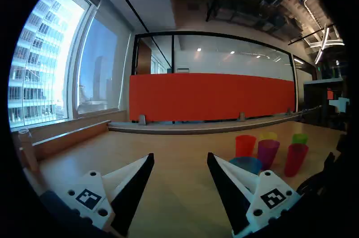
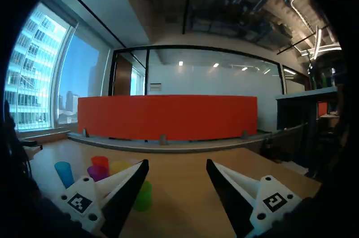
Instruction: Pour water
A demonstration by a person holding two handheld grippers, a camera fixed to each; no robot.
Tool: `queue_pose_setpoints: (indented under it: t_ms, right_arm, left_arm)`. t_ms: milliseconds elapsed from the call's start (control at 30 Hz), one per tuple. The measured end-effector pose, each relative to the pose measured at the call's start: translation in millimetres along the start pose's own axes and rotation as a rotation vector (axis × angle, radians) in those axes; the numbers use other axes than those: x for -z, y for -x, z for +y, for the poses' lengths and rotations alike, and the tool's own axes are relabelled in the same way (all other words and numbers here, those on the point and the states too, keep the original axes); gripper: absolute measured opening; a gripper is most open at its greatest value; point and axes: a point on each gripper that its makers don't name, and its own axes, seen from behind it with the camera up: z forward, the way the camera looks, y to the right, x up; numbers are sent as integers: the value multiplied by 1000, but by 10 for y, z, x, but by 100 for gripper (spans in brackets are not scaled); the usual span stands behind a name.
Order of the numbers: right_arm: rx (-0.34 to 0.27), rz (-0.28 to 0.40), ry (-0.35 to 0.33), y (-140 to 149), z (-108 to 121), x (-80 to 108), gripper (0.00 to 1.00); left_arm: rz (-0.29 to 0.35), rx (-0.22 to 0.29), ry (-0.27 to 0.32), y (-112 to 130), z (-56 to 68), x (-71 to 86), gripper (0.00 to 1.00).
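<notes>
Several coloured plastic cups stand together on the wooden table (image 1: pixel 179 179). In the left gripper view they sit to the right: an orange cup (image 1: pixel 245 145), a purple cup (image 1: pixel 268 153), a pink cup (image 1: pixel 296 159) and a blue cup (image 1: pixel 246 165) partly behind my right-hand finger. My left gripper (image 1: pixel 180 155) is open and empty, a little short of them. In the right gripper view the cluster lies low on the left: a blue cup (image 2: pixel 64 174), a purple cup (image 2: pixel 97 173) and a green cup (image 2: pixel 144 196) beside the left finger. My right gripper (image 2: pixel 177 161) is open and empty.
An orange partition (image 1: pixel 211 96) runs along the table's far edge. Large windows (image 1: pixel 45 67) and a wooden ledge (image 1: pixel 72 132) bound the left side. A dark desk (image 2: pixel 305 116) stands off the table's right end.
</notes>
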Motion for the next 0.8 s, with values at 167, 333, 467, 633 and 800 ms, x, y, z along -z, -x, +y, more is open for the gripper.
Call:
queue_pose_setpoints:
  t_ms: [167, 333, 467, 633, 800]
  right_arm:
    - [8, 9, -4, 14, 4, -30, 99]
    - [9, 10, -12, 88, -20, -85, 99]
    - [8, 15, -2, 129, -14, -123, 99]
    - [10, 22, -9, 188, -78, -150, 99]
    - [6, 14, -4, 255, -107, -213, 99]
  left_arm:
    - [0, 1, 0, -1, 6, 0, 87]
    - [0, 0, 0, -3, 10, 0, 87]
    - [0, 1, 0, -1, 9, -3, 87]
    - [0, 0, 0, -3, 7, -8, 87]
    - [0, 0, 0, -4, 6, -7, 87]
